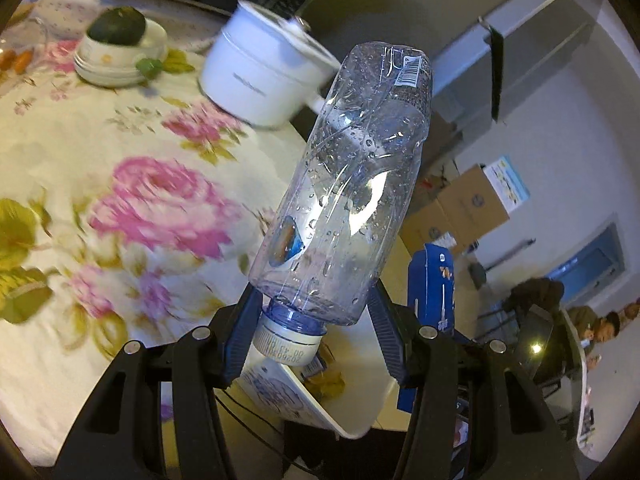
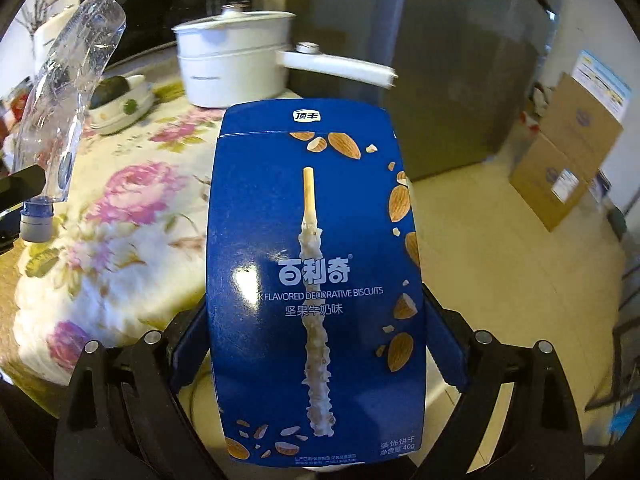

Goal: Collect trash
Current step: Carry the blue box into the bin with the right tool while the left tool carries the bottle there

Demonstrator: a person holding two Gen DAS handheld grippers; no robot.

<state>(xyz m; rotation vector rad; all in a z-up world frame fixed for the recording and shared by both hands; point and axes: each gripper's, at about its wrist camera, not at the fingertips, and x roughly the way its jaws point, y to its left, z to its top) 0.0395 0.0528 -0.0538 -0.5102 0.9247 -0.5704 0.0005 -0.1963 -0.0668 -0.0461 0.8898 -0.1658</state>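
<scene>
Leftmost, the flowered worktop (image 1: 100, 184) carries stacked bowls (image 1: 120, 60) and a white pot (image 1: 264, 76). Left tongs (image 1: 312, 320), about half open, clamp an empty plastic bottle (image 1: 348, 184) near its shoulder, cap toward the camera, above the worktop edge. Right tongs (image 2: 316, 344) are closed on the sides of a blue biscuit box (image 2: 316, 272), held past the worktop edge over the floor (image 2: 500, 272). Risk: the wet, thin-walled bottle may buckle and slip during carrying; the box may pivot between the pads.
</scene>
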